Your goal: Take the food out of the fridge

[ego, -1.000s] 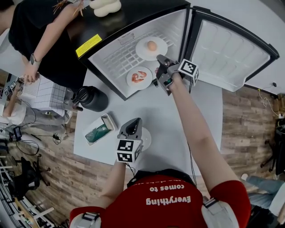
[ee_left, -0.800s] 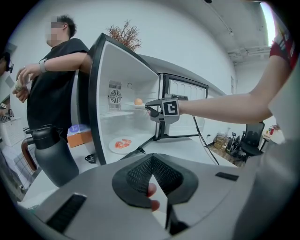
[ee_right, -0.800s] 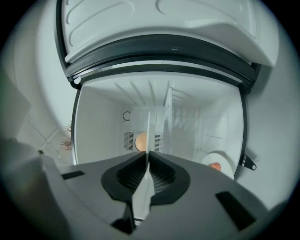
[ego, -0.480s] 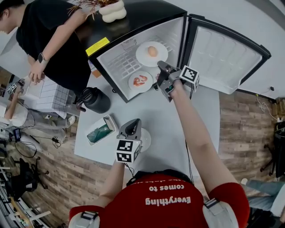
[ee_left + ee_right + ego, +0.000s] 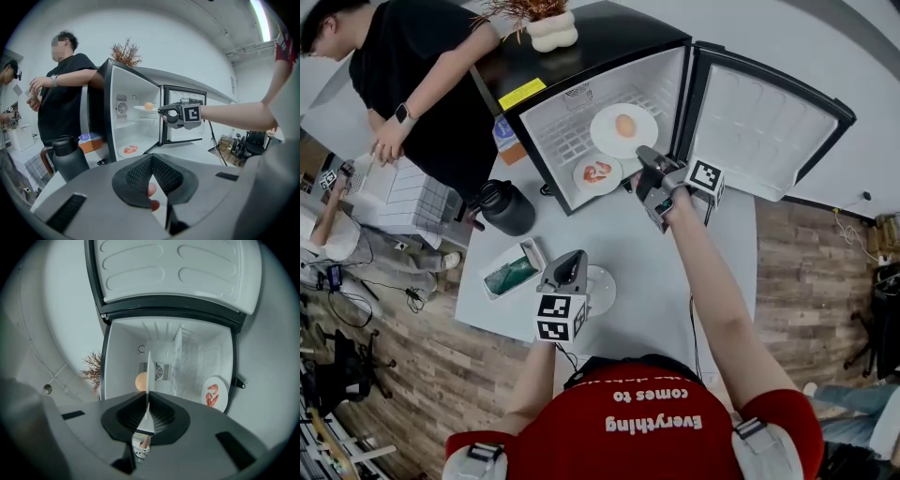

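Observation:
A small black fridge (image 5: 546, 127) stands open on the white table. Inside, a white plate (image 5: 623, 128) carries a round orange food (image 5: 625, 124). My right gripper (image 5: 647, 167) is shut on that plate's rim; in the right gripper view the plate (image 5: 149, 373) runs edge-on between the pads, with the food (image 5: 141, 381) beside it. A second plate with shrimp (image 5: 598, 173) lies on the fridge floor. My left gripper (image 5: 569, 274) hovers over the table, shut, with nothing held, next to a white plate (image 5: 602, 292).
The fridge door (image 5: 769, 112) hangs open at the right. A black jug (image 5: 504, 206) and a white tray with a green item (image 5: 511, 274) stand on the table's left. A person in black (image 5: 422, 66) stands beside the fridge. A vase (image 5: 551, 30) tops it.
My right gripper has drawn the plate with the round food outward toward the fridge opening. The left gripper has risen a little above the table.

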